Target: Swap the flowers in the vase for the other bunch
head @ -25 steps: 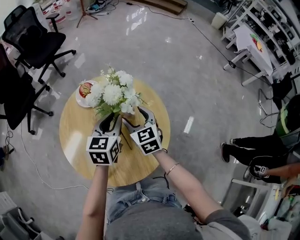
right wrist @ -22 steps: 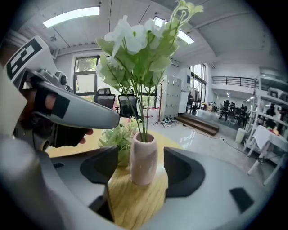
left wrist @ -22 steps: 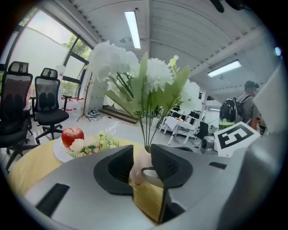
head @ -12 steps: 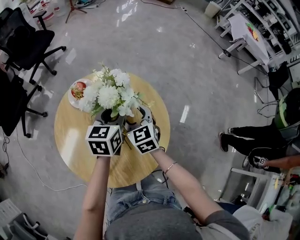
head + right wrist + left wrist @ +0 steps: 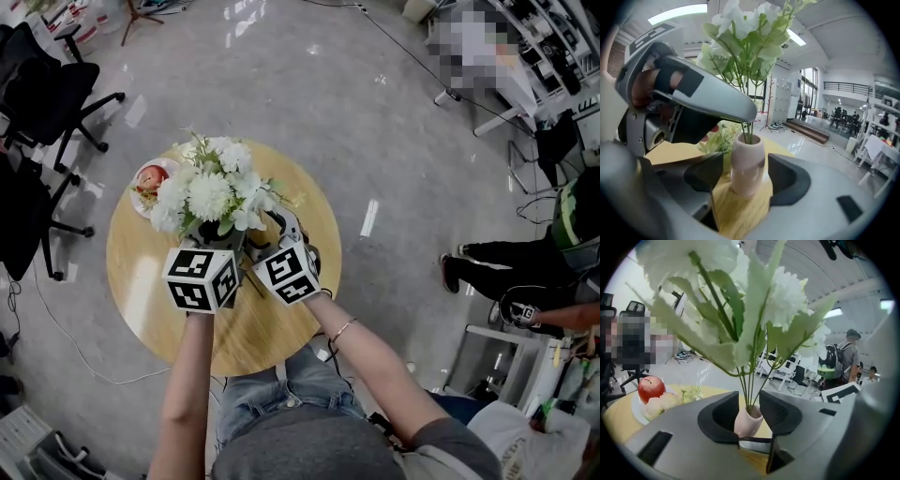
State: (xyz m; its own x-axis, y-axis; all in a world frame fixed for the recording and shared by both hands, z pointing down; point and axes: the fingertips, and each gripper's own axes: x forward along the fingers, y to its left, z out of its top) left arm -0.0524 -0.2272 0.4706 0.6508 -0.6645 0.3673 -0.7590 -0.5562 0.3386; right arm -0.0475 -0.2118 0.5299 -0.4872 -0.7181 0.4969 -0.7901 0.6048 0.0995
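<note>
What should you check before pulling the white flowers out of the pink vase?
1. Green stems of white flowers between left tongs: ok; the tongs have just been closing, not yet pinching.
2. Right tongs around pale pink ceramic vase: ok, not squeezing yet.
3. Vase upright on round wooden table: ok.
4. Red apple away from vase: ok.
5. Other bunch ready: cannot tell.
</note>
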